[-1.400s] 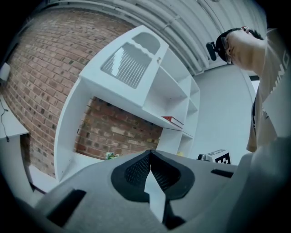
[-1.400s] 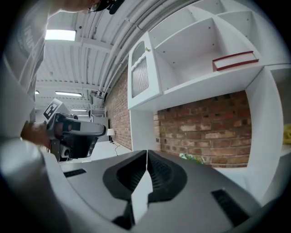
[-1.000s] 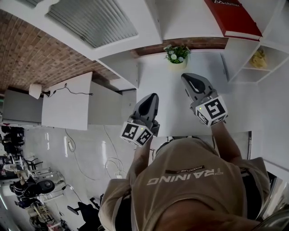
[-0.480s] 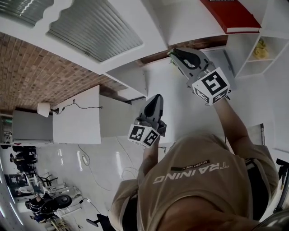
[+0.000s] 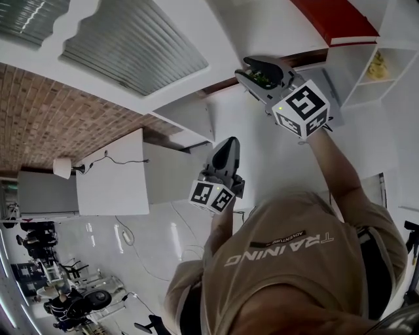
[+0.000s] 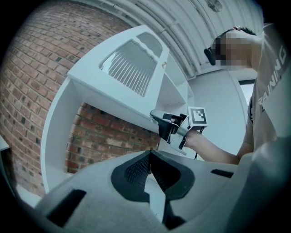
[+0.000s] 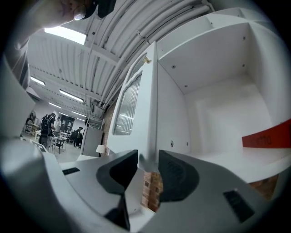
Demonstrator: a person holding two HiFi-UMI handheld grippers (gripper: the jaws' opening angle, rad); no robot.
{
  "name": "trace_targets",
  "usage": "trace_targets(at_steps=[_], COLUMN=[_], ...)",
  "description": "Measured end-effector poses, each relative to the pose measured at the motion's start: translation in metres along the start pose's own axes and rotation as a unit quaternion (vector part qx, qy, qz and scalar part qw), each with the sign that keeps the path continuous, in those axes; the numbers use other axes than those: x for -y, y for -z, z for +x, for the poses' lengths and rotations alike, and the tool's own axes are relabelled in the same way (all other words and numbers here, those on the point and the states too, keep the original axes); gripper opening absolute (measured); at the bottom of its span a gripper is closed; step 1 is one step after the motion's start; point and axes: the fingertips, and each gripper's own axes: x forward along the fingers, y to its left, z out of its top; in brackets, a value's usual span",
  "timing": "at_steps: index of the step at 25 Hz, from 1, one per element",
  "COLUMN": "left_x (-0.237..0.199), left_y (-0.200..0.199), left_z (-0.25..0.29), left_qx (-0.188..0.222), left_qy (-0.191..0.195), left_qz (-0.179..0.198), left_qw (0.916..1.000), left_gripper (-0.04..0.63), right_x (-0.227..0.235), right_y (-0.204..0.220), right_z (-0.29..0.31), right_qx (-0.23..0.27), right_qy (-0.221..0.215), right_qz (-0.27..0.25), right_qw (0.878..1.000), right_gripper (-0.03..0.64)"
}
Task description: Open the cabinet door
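Observation:
The white cabinet door (image 5: 131,39) with a louvred panel stands swung out from the cabinet (image 7: 218,104). In the right gripper view its thin edge (image 7: 152,113) runs down between my jaws. My right gripper (image 5: 243,70) is raised to the door's lower corner; its jaws are opening, with the edge between them and no clear press. From the left gripper view the right gripper (image 6: 157,116) sits under the door (image 6: 132,68). My left gripper (image 5: 230,141) hangs lower and nearer to me, pointing level, shut on nothing (image 6: 151,154).
A red book (image 5: 334,19) lies on the cabinet's shelf. A small potted plant (image 5: 262,78) shows just behind the right gripper. Open shelves with a yellow object (image 5: 375,65) stand at the right. A brick wall (image 5: 52,111), a white desk (image 5: 111,176) and a lamp (image 5: 62,167) are at the left.
My right gripper has risen from over the counter to the door's lower corner. The left gripper has hardly shifted.

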Motion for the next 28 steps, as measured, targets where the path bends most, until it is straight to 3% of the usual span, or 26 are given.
trace_targets(at_steps=[14, 28], left_x=[-0.003, 0.044], left_y=[-0.01, 0.024], left_z=[-0.02, -0.043], left_qx=[0.011, -0.005], left_qy=[-0.02, -0.062], left_qz=[-0.003, -0.016], left_qw=[0.9997, 0.9979], left_gripper=[0.008, 0.008], right_x=[-0.006, -0.052], right_y=[0.001, -0.013], right_z=[0.001, -0.043], right_qx=[-0.03, -0.015], right_qy=[0.029, -0.052], right_qz=[0.008, 0.034], right_qw=[0.999, 0.998], right_gripper=[0.11, 0.074])
